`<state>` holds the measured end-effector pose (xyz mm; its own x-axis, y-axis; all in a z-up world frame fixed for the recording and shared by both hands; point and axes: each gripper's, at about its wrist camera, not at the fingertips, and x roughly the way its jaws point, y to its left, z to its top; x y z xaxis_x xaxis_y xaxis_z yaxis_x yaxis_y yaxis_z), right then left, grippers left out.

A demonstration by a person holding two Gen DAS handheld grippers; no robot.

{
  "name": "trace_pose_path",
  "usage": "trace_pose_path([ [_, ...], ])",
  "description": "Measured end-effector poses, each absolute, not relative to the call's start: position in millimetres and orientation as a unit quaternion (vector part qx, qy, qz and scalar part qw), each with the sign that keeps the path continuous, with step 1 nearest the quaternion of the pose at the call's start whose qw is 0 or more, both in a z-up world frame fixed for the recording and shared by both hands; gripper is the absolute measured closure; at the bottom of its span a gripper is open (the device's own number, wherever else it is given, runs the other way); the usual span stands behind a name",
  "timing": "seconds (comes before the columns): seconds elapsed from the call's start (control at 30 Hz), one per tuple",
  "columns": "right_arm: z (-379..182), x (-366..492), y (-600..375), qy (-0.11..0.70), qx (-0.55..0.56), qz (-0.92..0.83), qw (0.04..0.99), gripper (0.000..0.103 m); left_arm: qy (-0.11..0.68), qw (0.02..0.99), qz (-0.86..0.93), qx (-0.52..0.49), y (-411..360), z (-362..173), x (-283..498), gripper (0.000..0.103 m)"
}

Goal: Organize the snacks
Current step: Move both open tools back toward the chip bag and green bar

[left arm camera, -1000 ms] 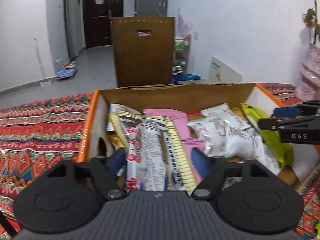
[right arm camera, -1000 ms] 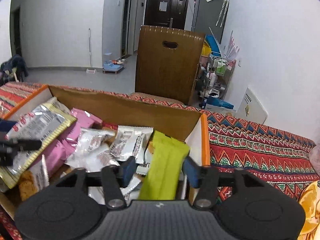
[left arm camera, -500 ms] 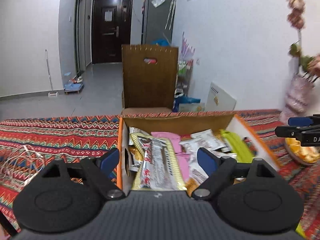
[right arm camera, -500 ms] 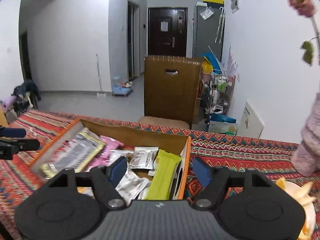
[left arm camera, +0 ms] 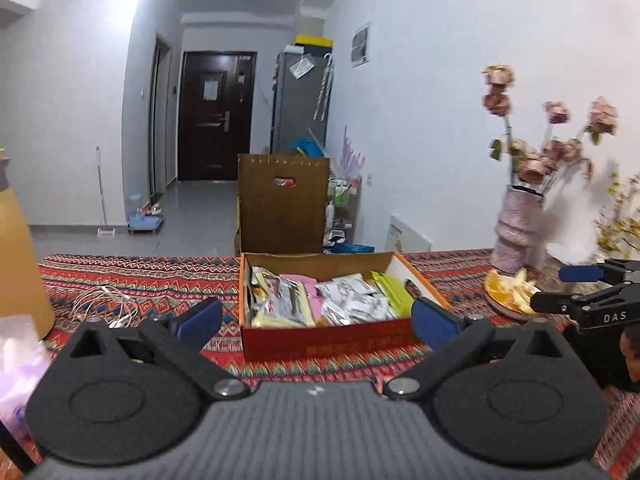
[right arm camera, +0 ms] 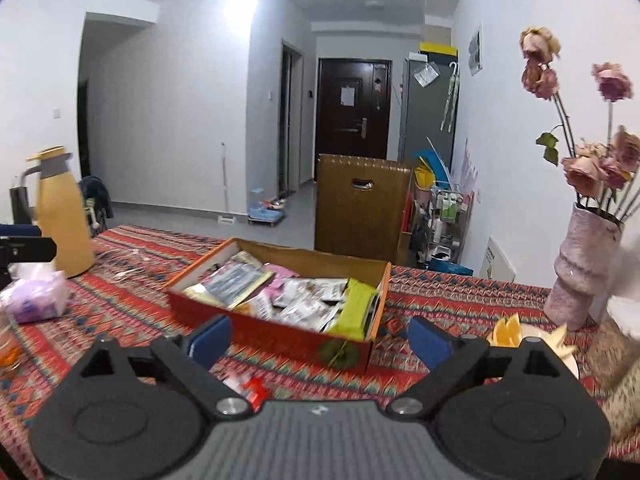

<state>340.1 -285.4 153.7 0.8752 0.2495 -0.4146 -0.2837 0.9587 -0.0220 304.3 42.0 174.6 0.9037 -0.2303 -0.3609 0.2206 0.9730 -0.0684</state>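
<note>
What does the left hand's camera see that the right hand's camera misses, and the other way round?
Only the left wrist view: the right gripper off to one side, and white cables on the cloth. Only the right wrist view: the whole yellow jug, a purple tissue pack and a small red wrapper. Both: the snack box, pink vase, fruit plate and patterned cloth.

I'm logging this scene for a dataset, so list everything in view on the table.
snack box: one, orange-red, table centre, full of packets
green packet: one, box's right end
tablecloth: one, red patterned
jug: one, yellow, far left
tissue pack: one, purple, left
cable: one, white, left of box
vase: one, pink, right, with flowers
fruit plate: one, orange slices, right
left gripper: open, empty
right gripper: open, empty
</note>
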Motion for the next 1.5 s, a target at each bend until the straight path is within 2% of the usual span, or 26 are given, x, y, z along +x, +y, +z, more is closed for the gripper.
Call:
trace_pose_path([
  [0.13, 147, 282, -289, 0.189, -0.033, 0.142, 0.971, 0.0, 0.174, 0.975, -0.136, -0.009, 37, 166, 242, 0.0],
  [0.4, 115, 183, -287, 0.158, -0.032, 0.156, 0.974, 0.0, 0.191, 0.972, -0.124, -0.057, 30, 122, 152, 0.0],
  [0.63, 62, 123, -281, 0.182, -0.03, 0.15, 0.971, 0.0, 0.232, 0.965, -0.081, -0.092, 32, 68, 104, 0.0],
  [0.9, 7, 89, -273, 0.221, -0.055, 0.115, 0.967, 0.0, 0.267, 0.96, -0.052, -0.066, 30, 30, 79, 0.0],
  [1.5, 0, 123, -274, 0.24, -0.034, 0.105, 0.965, 0.0, 0.303, 0.951, -0.036, -0.053, 28, 19, 115, 0.0],
])
